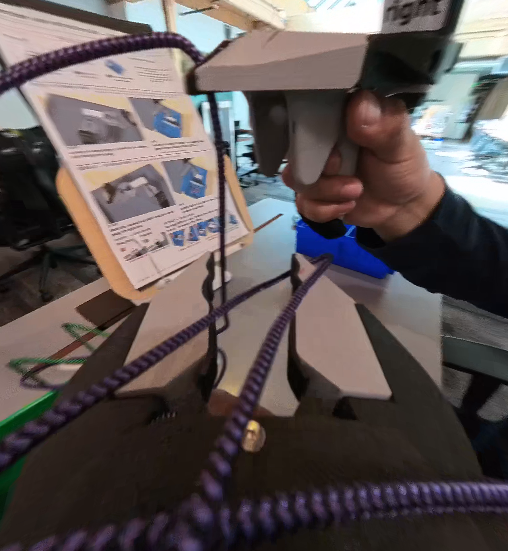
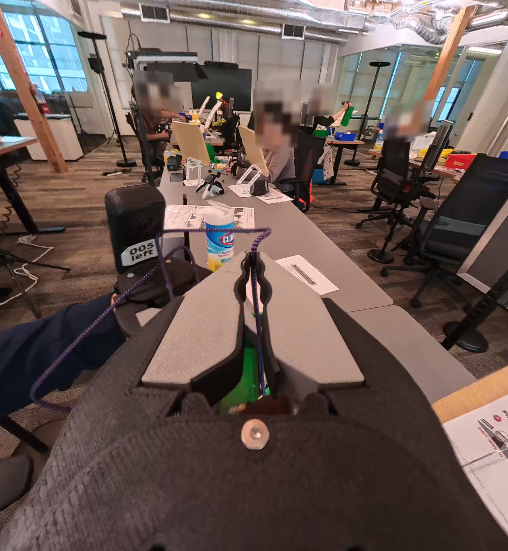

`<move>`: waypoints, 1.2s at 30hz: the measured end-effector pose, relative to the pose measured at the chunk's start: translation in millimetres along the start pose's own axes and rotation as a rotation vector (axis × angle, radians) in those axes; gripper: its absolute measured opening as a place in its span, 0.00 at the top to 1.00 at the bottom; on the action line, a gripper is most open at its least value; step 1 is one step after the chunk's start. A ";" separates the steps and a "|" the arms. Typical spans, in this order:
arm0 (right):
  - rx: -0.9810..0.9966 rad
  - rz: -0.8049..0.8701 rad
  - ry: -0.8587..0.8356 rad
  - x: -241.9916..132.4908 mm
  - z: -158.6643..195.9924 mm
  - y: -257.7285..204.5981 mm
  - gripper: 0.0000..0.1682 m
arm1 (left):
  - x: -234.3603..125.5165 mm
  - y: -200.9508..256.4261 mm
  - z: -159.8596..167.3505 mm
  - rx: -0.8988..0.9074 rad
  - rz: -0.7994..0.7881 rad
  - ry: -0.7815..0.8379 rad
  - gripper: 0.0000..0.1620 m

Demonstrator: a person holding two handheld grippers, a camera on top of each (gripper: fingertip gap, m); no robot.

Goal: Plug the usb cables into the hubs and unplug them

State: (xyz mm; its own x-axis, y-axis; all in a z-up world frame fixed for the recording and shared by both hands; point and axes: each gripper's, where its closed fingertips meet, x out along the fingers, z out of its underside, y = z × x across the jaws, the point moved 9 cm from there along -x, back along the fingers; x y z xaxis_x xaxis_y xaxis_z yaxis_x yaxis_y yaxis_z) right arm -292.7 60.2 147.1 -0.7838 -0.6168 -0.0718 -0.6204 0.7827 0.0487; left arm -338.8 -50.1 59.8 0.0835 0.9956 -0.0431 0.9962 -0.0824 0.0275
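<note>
Purple cord [image 1: 169, 351] loops right across the near lens of the left tool [image 1: 248, 286], whose fingers stand narrowly apart, the cord caught at the right fingertip [image 1: 294, 268]; farther right, the right tool [image 2: 251, 256] is pinched tight on that same cord, which runs lengthwise between its fingers; no hub or plug shows, so the right tool looks better placed to lead; below lies the grey bench [image 2: 300, 238].
</note>
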 end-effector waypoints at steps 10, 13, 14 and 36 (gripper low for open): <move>0.036 0.108 0.107 -52.8 32.2 2.8 0.99 | 33.7 -9.7 -26.5 0.254 -0.335 -0.286 1.00; 0.112 0.106 0.191 -76.3 52.6 10.1 1.00 | 35.3 -4.1 -66.9 0.283 -0.371 -0.315 1.00; 0.128 0.088 0.217 -81.9 59.7 10.4 0.97 | 37.8 0.6 -82.9 0.310 -0.378 -0.332 1.00; 0.121 0.069 -0.053 -74.3 178.5 12.7 0.83 | 62.0 41.9 -256.8 0.595 -0.747 -0.160 1.00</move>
State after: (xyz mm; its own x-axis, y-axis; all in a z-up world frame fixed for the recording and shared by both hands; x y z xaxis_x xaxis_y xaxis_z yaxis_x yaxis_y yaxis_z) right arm -237.7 130.7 -24.8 -0.8198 -0.5589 -0.1251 -0.5553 0.8291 -0.0651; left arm -297.9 19.9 314.7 -0.6173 0.7865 0.0191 0.6395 0.5157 -0.5701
